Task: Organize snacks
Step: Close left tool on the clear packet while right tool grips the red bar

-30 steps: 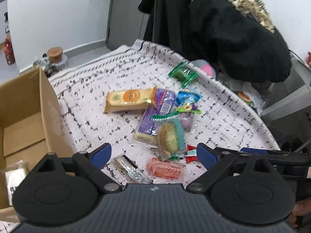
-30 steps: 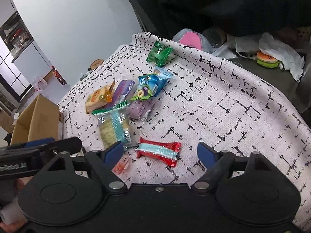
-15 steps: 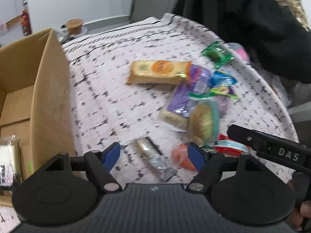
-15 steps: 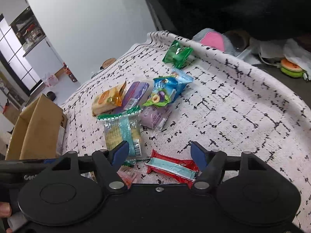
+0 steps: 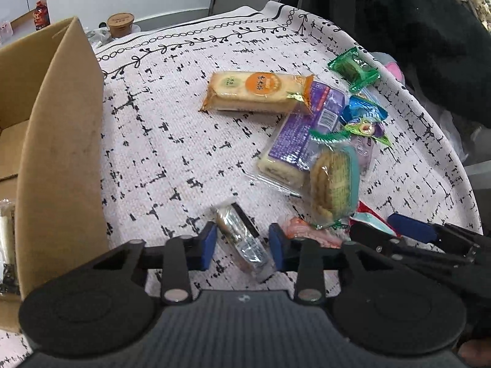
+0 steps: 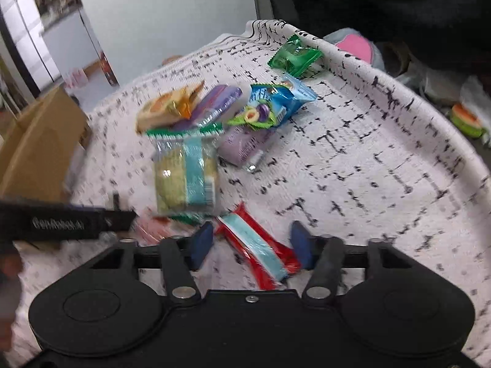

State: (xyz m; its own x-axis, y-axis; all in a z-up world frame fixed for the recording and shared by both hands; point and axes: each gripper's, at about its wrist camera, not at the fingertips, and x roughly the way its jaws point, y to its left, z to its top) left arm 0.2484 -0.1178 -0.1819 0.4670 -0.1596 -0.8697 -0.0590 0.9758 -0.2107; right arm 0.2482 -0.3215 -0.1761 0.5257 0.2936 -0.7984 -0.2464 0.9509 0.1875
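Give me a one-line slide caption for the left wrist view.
Left gripper fingers straddle a clear-wrapped snack beside the cardboard box.

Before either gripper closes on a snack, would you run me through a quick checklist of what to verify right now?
1. Left gripper straddles the silver-wrapped bar: ok, one finger on each side.
2. Left jaws touching the bar: cannot tell; a gap shows.
3. Right gripper straddles the red and blue bar: ok.
4. Right jaws closed on it: not ok, clearly apart.
5. Pink packet clear of the left gripper's right finger: not ok, it lies right beside it.
6. Cardboard box open on the left: ok.
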